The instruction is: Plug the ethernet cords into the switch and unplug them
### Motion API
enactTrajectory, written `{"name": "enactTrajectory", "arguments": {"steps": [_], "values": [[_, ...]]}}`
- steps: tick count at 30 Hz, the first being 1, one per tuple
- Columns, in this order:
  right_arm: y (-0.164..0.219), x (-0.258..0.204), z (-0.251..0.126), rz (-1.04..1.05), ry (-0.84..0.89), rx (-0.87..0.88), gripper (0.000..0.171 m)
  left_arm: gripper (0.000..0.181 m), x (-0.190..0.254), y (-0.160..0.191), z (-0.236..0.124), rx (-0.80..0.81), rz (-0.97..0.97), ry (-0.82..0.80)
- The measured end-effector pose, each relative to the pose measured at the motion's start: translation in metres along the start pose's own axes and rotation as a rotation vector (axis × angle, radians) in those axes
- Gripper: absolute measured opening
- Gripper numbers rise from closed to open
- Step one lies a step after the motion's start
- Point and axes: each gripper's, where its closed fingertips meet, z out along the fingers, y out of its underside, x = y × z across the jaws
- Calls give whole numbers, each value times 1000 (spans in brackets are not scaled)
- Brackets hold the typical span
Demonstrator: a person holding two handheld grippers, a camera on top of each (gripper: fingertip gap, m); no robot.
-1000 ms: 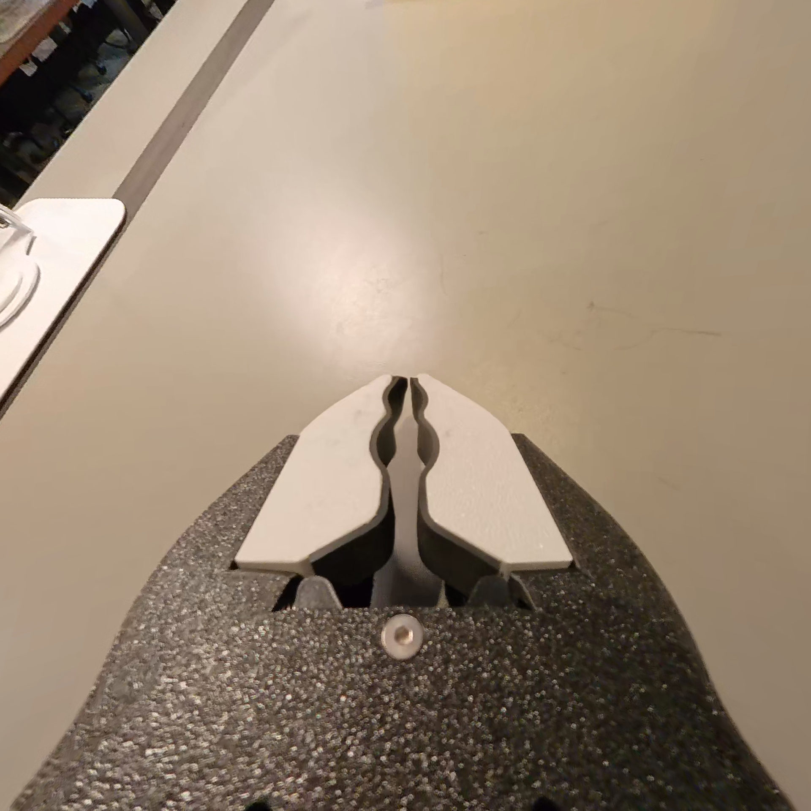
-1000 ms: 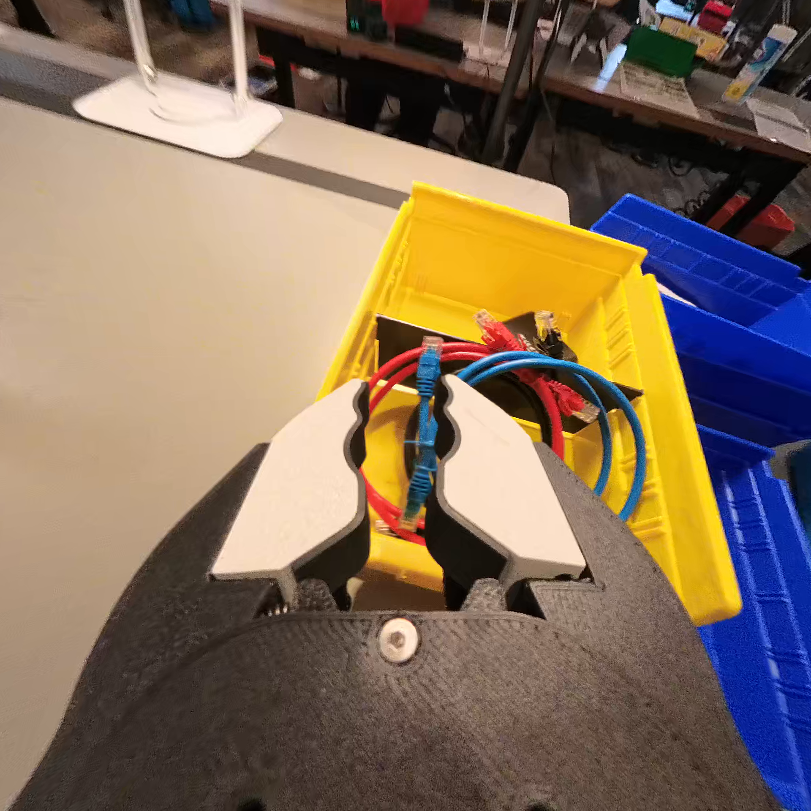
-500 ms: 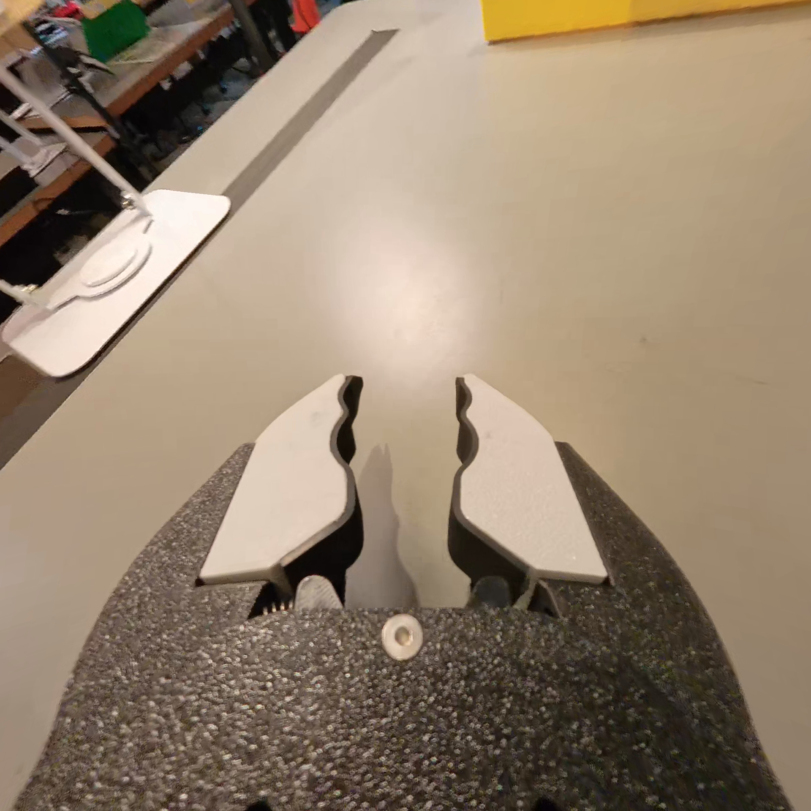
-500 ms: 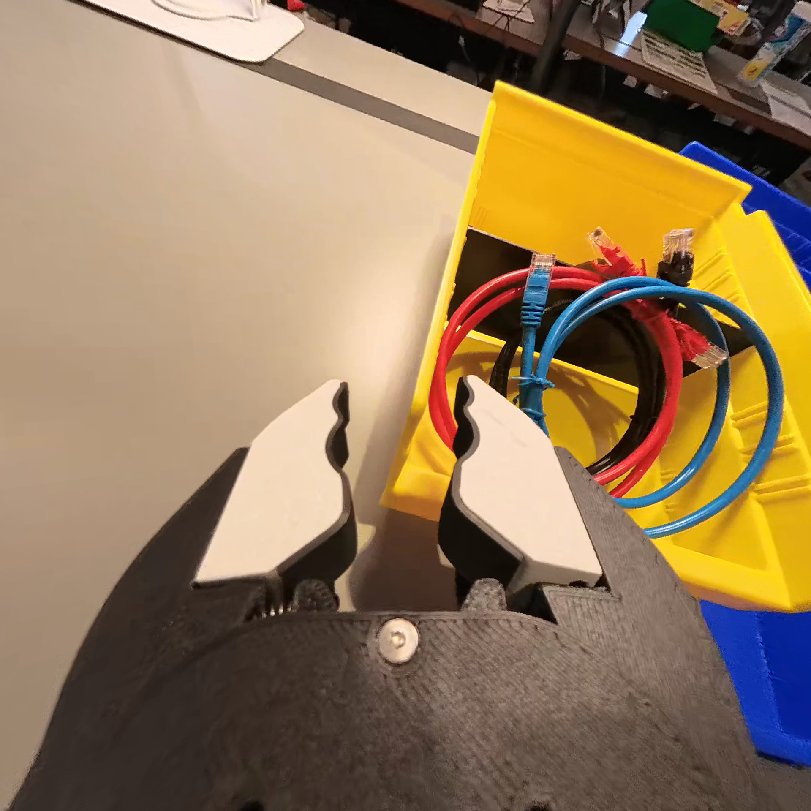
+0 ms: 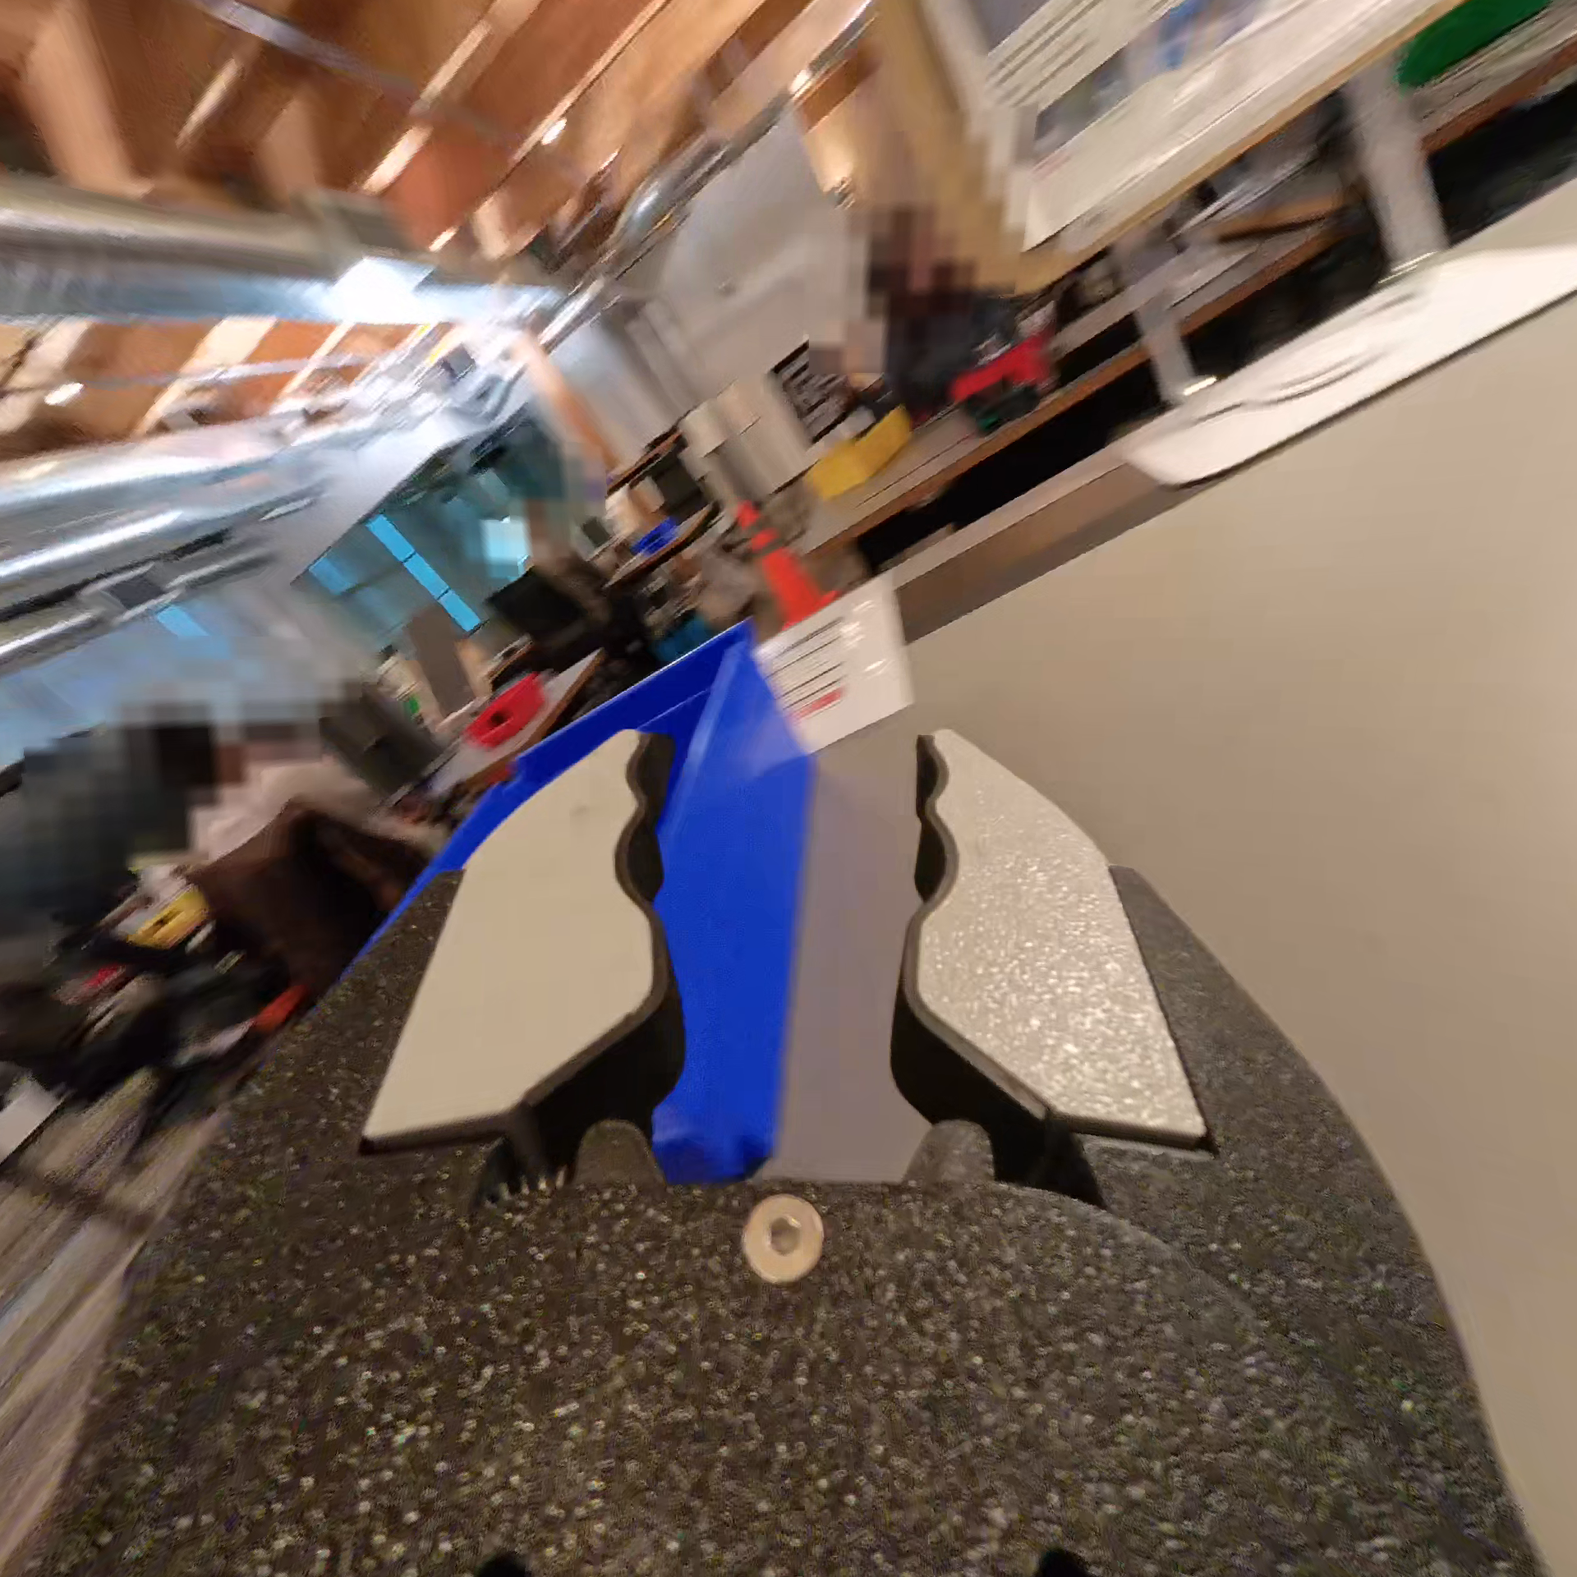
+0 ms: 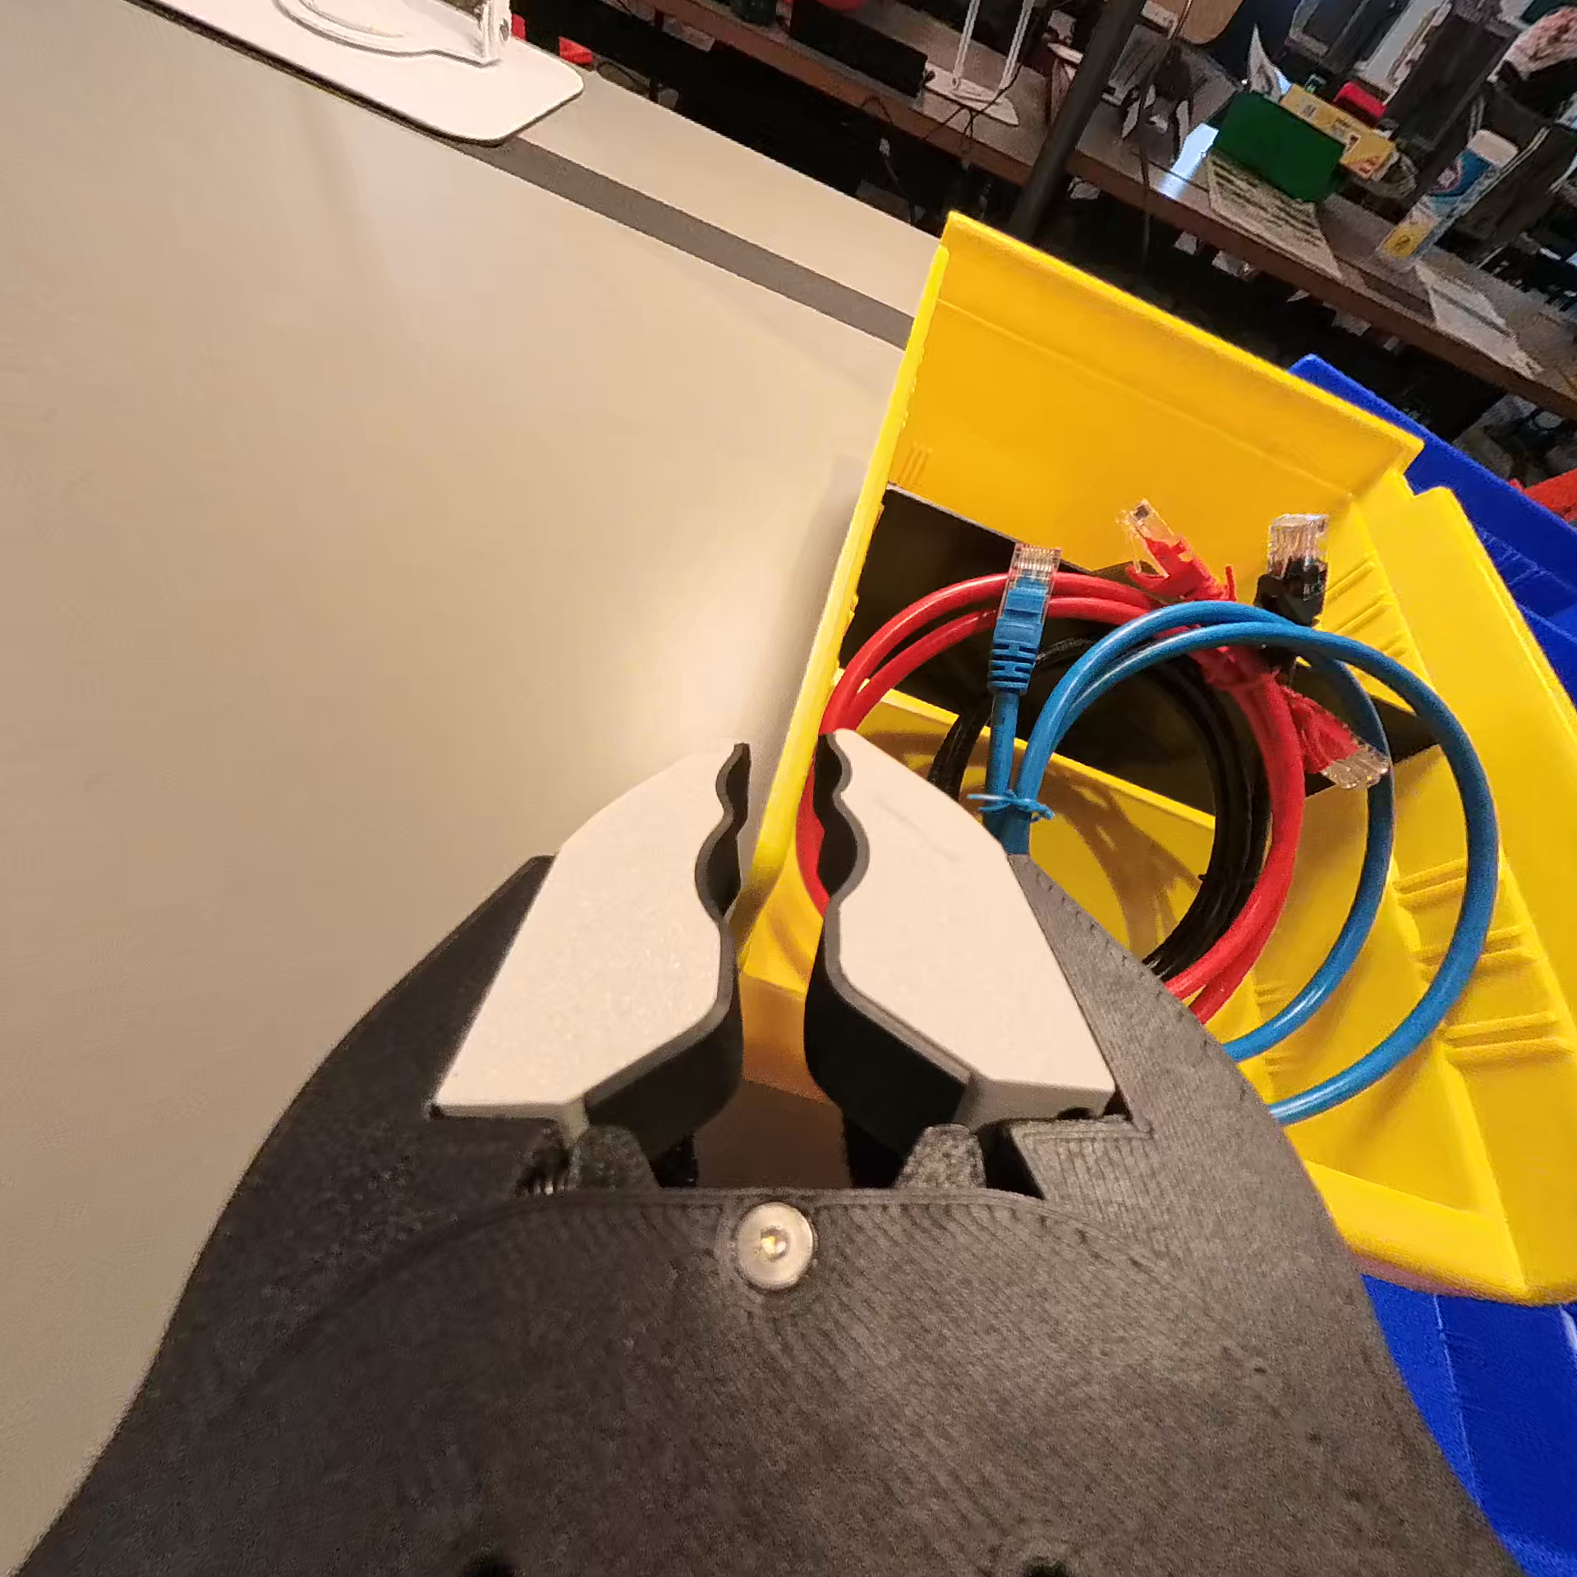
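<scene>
Red point(image 6: 922, 597), blue point(image 6: 1408, 768) and black point(image 6: 1229, 819) ethernet cords lie coiled in a yellow bin point(image 6: 1109, 410). A black box, the switch point(image 6: 930, 546), is under them at the bin's back. My right gripper point(image 6: 783, 747) straddles the bin's left wall, one finger outside and one inside, and the jaws are closed in on that wall. In the blurred, tilted left wrist view, my left gripper point(image 5: 781, 751) is open and empty, with the edge of a blue bin point(image 5: 734, 896) between its fingers.
Blue bins point(image 6: 1493, 1408) sit right of the yellow bin. A white lamp base point(image 6: 478, 77) stands at the table's far edge, beyond a grey seam point(image 6: 725, 239). The beige table point(image 6: 341, 512) spreads to the left. Workbenches with clutter are behind. My right fingertips sit around 65 cm from my left ones.
My right gripper's jaws have narrowed onto the yellow bin's left wall. My left gripper has opened wider and swung up and over, and now looks over a blue bin at the room.
</scene>
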Motion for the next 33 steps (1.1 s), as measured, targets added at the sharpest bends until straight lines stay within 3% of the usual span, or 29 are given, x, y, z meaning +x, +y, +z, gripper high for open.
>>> {"name": "enactTrajectory", "arguments": {"steps": [3, 7, 10, 12, 17, 22, 33], "values": [[-1, 1, 2, -13, 7, 5, 14, 64, -49, 39, 12, -170, -60, -62], [-1, 0, 2, 12, 8, 21, 12, 57, -54, 90, 42, -335, -176, 61], [3, 5, -3, 10, 44, 19, 7, 30, -50, 110, 55, -388, -181, 94], [6, 6, -9, -11, 58, 23, 6, 8, -43, 108, 54, -359, -182, 115], [11, 0, -23, 5, 19, 64, 6, 5, -29, 97, 30, -262, -221, 141], [6, -11, -22, -39, -13, 95, 6, 6, -11, 73, -6, -136, -93, 204], [-20, -43, 11, -78, -136, 142, 6, 5, 67, 33, -47, 112, -120, 781]]}}
